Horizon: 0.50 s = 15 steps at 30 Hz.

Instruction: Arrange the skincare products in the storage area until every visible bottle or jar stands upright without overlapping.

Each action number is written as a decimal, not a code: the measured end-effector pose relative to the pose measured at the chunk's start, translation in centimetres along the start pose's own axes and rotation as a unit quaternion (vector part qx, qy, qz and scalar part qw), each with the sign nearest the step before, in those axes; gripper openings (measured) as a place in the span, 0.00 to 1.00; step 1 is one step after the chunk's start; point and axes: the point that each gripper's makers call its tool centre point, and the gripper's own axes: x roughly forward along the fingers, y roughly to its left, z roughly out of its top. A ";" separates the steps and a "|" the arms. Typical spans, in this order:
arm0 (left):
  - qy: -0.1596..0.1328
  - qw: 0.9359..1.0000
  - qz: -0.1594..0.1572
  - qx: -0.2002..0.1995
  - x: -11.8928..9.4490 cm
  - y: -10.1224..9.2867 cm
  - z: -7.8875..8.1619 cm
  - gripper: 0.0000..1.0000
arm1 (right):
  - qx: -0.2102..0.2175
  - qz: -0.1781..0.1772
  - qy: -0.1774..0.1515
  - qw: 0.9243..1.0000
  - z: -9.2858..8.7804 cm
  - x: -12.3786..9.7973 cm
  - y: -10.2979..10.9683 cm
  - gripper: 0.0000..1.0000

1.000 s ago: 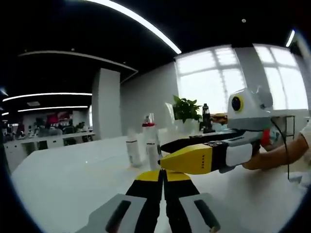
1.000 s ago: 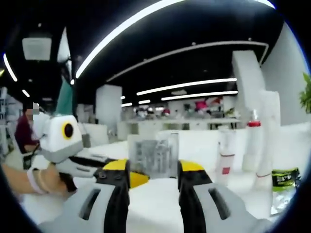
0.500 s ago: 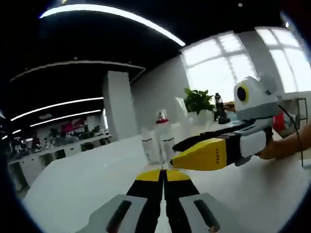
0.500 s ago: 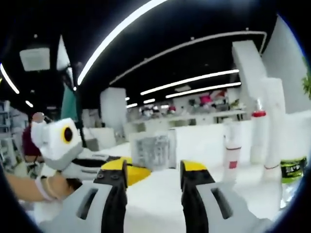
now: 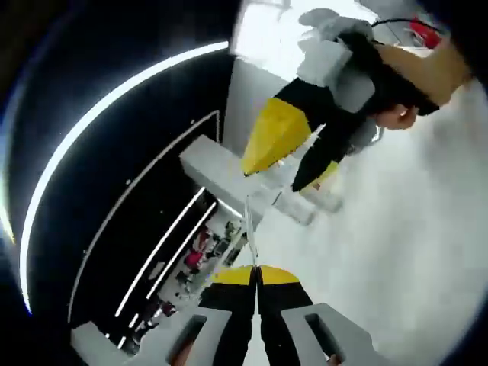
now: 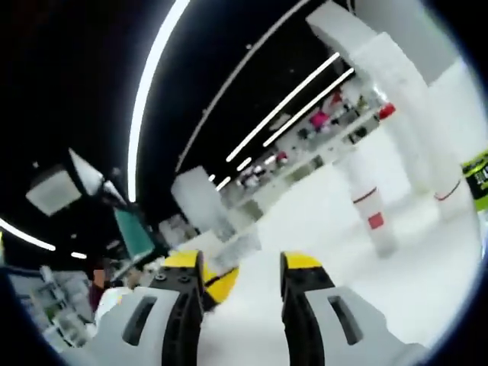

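Observation:
In the right gripper view my right gripper (image 6: 242,264) is open with nothing between its jaws. Beyond it on the white table (image 6: 335,297) stand a white tube with a red label (image 6: 372,218), a taller white bottle with a red cap (image 6: 408,149) and, at the right edge, a green-labelled bottle (image 6: 479,180). The left gripper's yellow tip (image 6: 221,279) pokes in beside my left jaw. In the left gripper view my left gripper (image 5: 257,271) is shut on nothing. The right gripper (image 5: 293,149), held by a hand (image 5: 415,76), hangs open above blurred white bottles (image 5: 301,206).
A blurred clear container (image 6: 238,244) stands just past the right gripper's jaws. The white table (image 5: 404,252) spreads wide to the right in the left gripper view. Office desks, pillars and ceiling lights lie far behind.
Both views have rolled and tilted sharply as the hands turned. The bottles stand where they were. The left gripper stays shut and the right stays open.

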 end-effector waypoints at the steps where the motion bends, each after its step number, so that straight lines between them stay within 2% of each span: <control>1: -0.002 0.999 0.001 0.040 0.1 -0.5 0.3 0.00 | 0.017 0.005 0.008 1.000 -0.3 0.1 0.1 0.39; 3: -0.002 0.995 0.005 0.095 0.1 -0.9 0.6 0.00 | 0.062 0.019 0.040 0.997 -1.5 0.2 0.2 0.38; 5: -0.005 0.990 0.010 0.137 0.1 -1.2 0.8 0.00 | 0.063 0.007 0.048 0.997 -1.8 0.2 -0.3 0.38; 8: -0.010 0.988 0.010 0.157 0.1 -1.6 1.1 0.00 | 0.058 -0.009 0.053 0.997 -1.6 0.7 -1.0 0.33; 10: -0.010 0.987 0.012 0.163 0.1 -1.6 1.1 0.00 | 0.072 -0.010 0.059 0.996 -1.5 1.0 -1.6 0.32; 11: -0.008 0.983 0.020 0.180 0.1 -1.3 1.1 0.00 | 0.095 -0.010 0.068 0.993 -1.8 1.0 -1.8 0.31; 13: -0.006 0.982 0.026 0.186 0.0 -1.1 1.0 0.00 | 0.119 -0.030 0.073 0.990 -2.2 0.9 -2.5 0.22; 15: -0.006 0.981 0.026 0.190 -0.1 -1.1 1.0 0.00 | 0.117 -0.031 0.075 0.990 -2.2 0.9 -2.8 0.18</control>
